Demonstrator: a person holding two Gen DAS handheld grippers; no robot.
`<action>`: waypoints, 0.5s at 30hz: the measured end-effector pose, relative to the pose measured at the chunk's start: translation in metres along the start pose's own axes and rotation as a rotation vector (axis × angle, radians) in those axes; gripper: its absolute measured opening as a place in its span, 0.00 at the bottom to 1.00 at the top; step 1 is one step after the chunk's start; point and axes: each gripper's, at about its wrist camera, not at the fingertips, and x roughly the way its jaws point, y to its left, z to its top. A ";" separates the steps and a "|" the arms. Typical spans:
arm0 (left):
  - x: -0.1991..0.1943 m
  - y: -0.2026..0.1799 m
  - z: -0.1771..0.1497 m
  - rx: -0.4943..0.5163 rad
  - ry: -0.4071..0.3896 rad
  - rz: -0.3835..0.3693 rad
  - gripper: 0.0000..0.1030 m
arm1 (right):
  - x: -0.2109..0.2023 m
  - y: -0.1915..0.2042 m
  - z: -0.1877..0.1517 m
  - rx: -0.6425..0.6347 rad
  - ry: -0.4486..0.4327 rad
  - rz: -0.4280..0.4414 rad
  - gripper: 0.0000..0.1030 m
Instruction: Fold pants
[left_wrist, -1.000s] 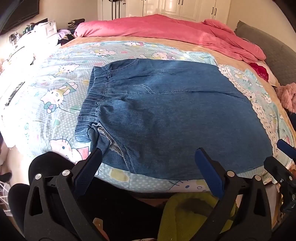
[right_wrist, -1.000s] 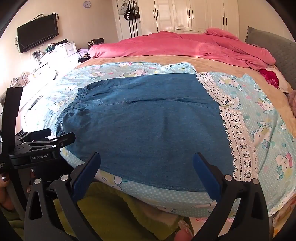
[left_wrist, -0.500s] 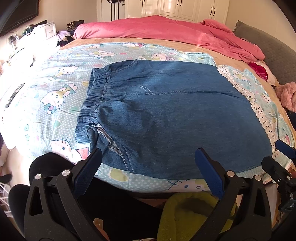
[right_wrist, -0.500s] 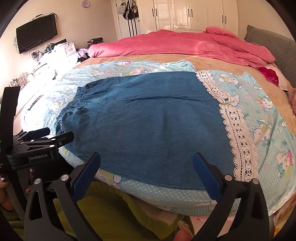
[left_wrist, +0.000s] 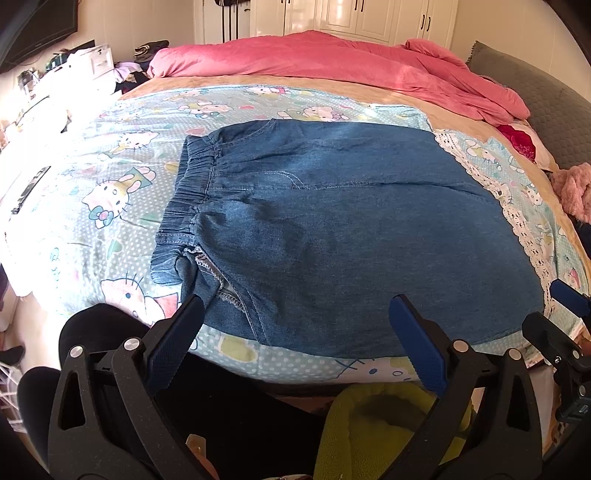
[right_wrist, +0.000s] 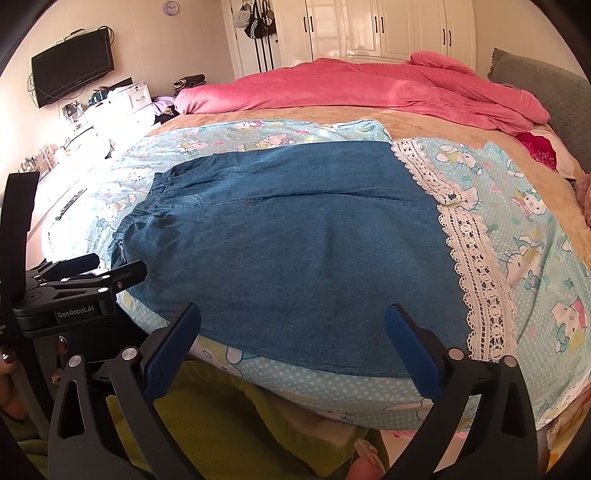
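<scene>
Blue denim pants (left_wrist: 332, 229) lie spread flat on a bed, on a pale blue cartoon-cat sheet (left_wrist: 122, 192), with the elastic waistband (left_wrist: 184, 199) at the left and the legs running to the right. The right end of the garment meets a band of white lace trim (right_wrist: 476, 266) on the sheet. The near edge of the pants lies close to the near edge of the mattress. Beside the near end of the waistband a seam is turned outward, showing pale stitching.

The left gripper (left_wrist: 295, 332) hangs just off the near edge of the bed, its two blue-padded fingers spread wide and holding nothing; the pads frame the near hem of the pants without touching it. The right gripper (right_wrist: 293, 332) stands in like manner further right, spread wide and empty, short of the cloth.

A pink duvet (right_wrist: 369, 92) is heaped along the far side of the bed, and a grey pillow (right_wrist: 546, 92) rests at the far right. White wardrobe doors (right_wrist: 388, 29) and a wall-mounted television (right_wrist: 72, 70) stand beyond.
</scene>
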 end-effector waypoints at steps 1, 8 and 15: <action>0.000 0.000 0.000 0.001 -0.001 -0.001 0.91 | 0.000 0.000 0.000 0.000 0.000 -0.001 0.96; -0.001 0.001 0.000 0.002 -0.005 0.001 0.91 | 0.000 0.000 0.000 0.000 0.001 -0.001 0.96; -0.003 0.001 0.000 0.001 -0.010 0.005 0.91 | 0.000 -0.001 -0.001 0.007 0.001 0.002 0.96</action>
